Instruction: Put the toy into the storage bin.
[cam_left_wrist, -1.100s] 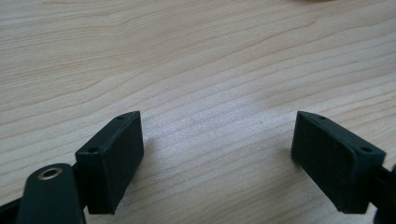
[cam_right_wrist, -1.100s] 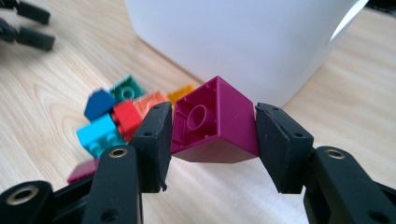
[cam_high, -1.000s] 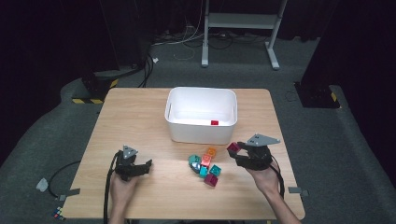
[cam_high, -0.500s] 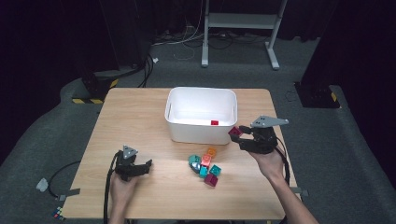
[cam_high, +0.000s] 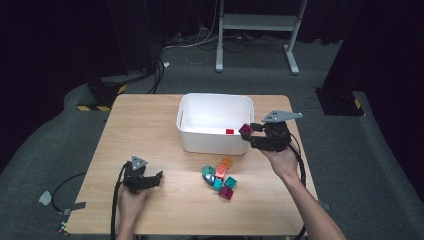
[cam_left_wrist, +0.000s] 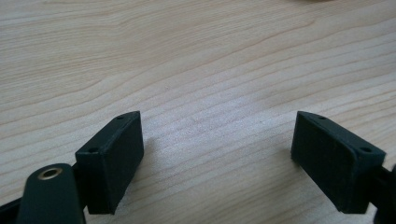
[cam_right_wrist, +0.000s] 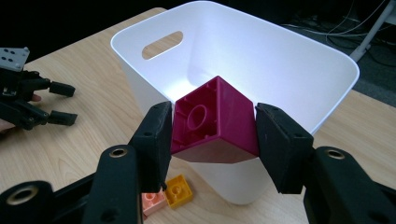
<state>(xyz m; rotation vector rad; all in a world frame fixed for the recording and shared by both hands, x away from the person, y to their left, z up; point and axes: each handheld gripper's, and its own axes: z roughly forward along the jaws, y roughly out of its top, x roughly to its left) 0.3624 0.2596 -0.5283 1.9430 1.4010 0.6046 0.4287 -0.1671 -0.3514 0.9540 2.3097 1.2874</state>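
My right gripper (cam_high: 248, 134) is shut on a magenta brick (cam_high: 245, 129), held in the air at the front right corner of the white bin (cam_high: 214, 96). In the right gripper view the magenta brick (cam_right_wrist: 215, 123) sits tilted between both pads, hollow underside facing the camera, just before the white bin's (cam_right_wrist: 280, 60) near rim. A small red brick (cam_high: 229, 131) lies inside the bin. My left gripper (cam_high: 156, 179) rests on the table at the front left, open; in the left gripper view my left gripper (cam_left_wrist: 217, 140) has only bare wood between its jaws.
A small pile of loose bricks (cam_high: 220, 177), teal, orange, pink and magenta, lies on the wooden table (cam_high: 150, 130) in front of the bin. A yellow brick (cam_right_wrist: 178, 190) and a peach brick (cam_right_wrist: 154, 201) lie below the right jaws. Dark floor and cables surround the table.
My right gripper has risen from beside the brick pile and moved toward the bin's front right corner, carrying the magenta brick. The left gripper has stayed in place.
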